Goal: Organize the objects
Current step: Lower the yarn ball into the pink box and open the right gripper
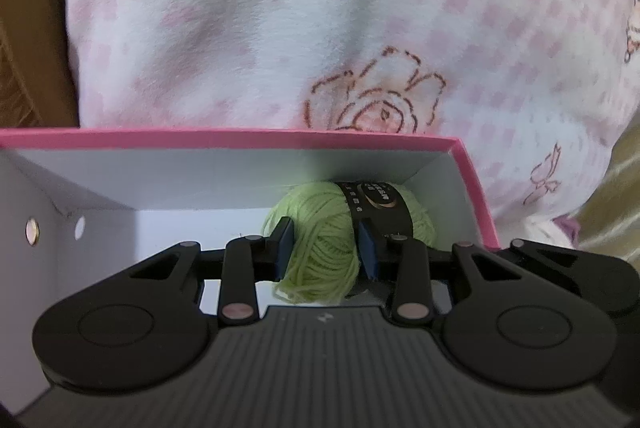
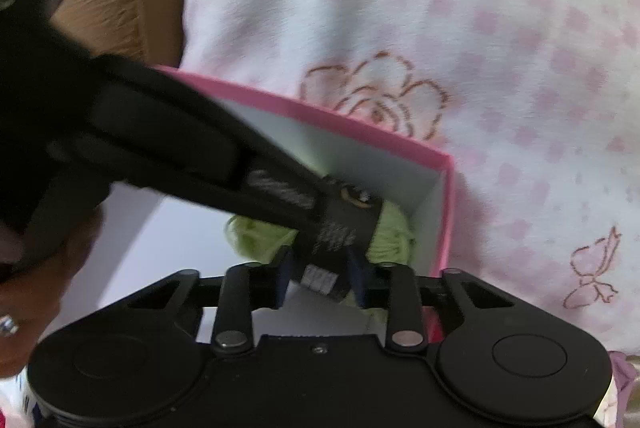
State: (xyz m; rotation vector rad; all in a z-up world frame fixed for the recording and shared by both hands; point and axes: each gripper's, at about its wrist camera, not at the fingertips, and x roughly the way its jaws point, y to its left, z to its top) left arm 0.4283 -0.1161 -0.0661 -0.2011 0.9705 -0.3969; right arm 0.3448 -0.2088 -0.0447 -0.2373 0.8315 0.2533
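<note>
Yarn already inside box, in far right corner against back wall; rest of white floor looks bare, and nothing else to sort shows, so remaining work cannot be judged. Left gripper angled down into box, pads pressed on ball's left half, beside black label. Right gripper angled down likewise from near right side, nearly closed, clamped on label, crossed by left one. Box resting on floral blanket
</note>
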